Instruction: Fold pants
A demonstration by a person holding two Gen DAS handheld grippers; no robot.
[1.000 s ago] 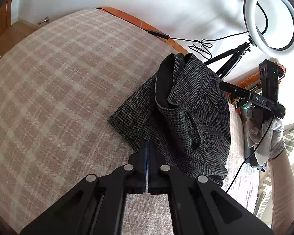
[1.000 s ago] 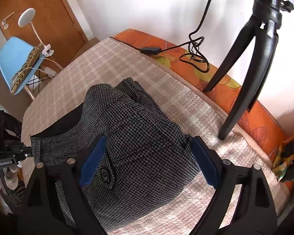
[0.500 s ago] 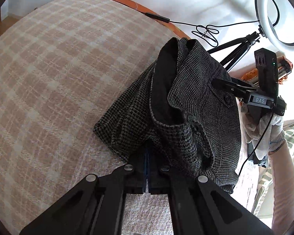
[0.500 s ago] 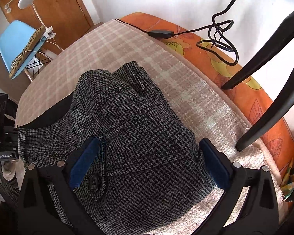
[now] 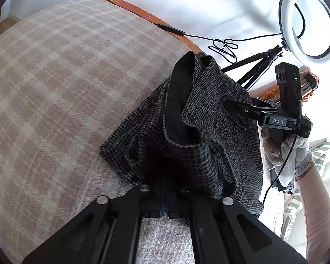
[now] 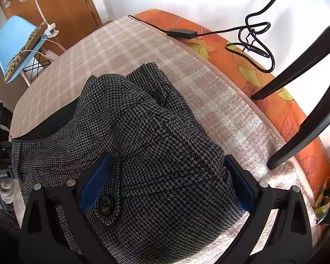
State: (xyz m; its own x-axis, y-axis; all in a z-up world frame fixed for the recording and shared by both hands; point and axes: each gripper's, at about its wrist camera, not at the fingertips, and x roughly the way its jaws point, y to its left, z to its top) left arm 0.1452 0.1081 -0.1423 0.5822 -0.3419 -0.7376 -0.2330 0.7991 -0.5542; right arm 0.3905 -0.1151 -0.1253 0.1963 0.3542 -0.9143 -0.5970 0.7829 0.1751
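Houndstooth wool, grey and black: the pants [image 6: 156, 149] lie bunched on a bed covered by a pink-and-cream checked blanket [image 5: 61, 83], close to the wall-side edge where an orange flowered sheet [image 6: 283, 101] shows. Waistband and dark lining face up on the left-wrist side. Left hand-held gripper [image 5: 165, 187] has its fingers pressed together, pinching a fold of the cloth at the near edge; the grip point itself is hidden in shadow. Likely reason: to keep that edge controlled while the fabric is laid down. Right hand-held gripper [image 6: 167, 187] stands spread wide, blue pads either side of the buttoned pocket flap [image 6: 107, 204], holding nothing; whether the pads touch the cloth cannot be told. Judged use: pressing or steadying the pile. Ring light [image 5: 308, 19] on a tripod stands beyond the bed. Fold looks partly made, not yet flat.
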